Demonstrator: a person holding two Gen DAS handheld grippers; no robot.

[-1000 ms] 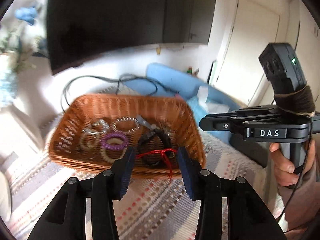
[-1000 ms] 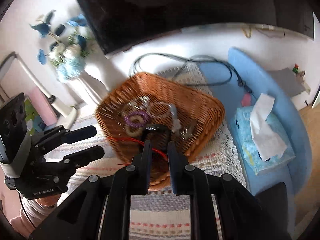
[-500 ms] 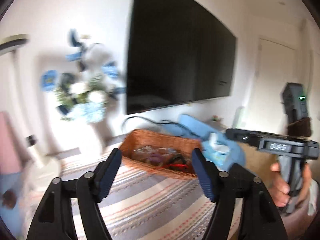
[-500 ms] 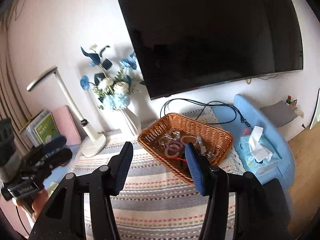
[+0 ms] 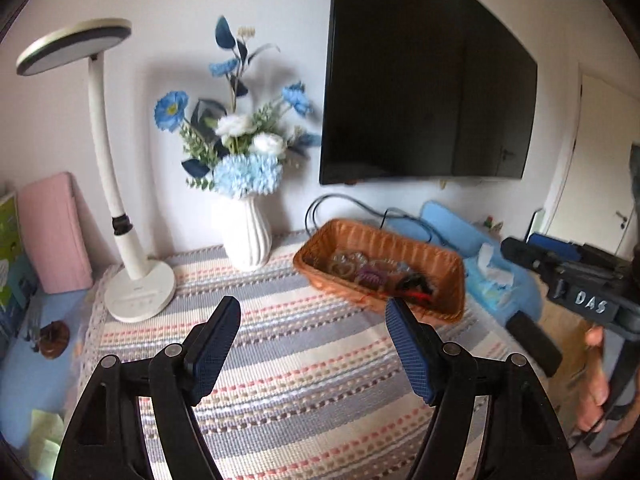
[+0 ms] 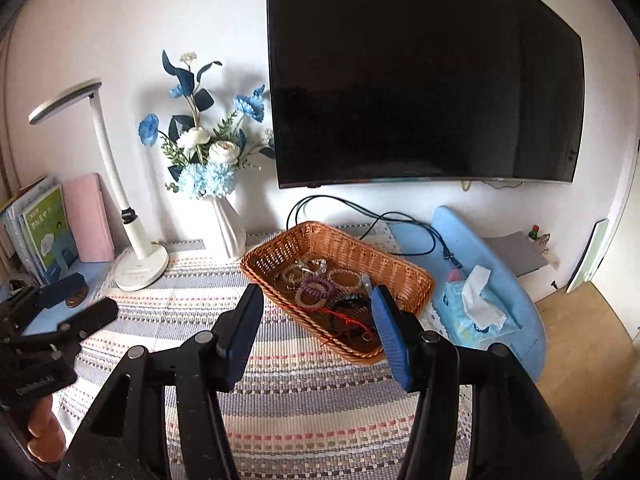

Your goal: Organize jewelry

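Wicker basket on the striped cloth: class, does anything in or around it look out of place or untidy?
Yes. In the wicker basket, a red string trails over the near rim onto the striped cloth instead of lying inside. The bracelets lie in a loose heap, and the basket sits askew to the cloth's stripes.

Both grippers are matte black with blue textured pads [image 6: 390, 330], silver pivot screws and white "DAS" lettering [image 5: 591, 302].
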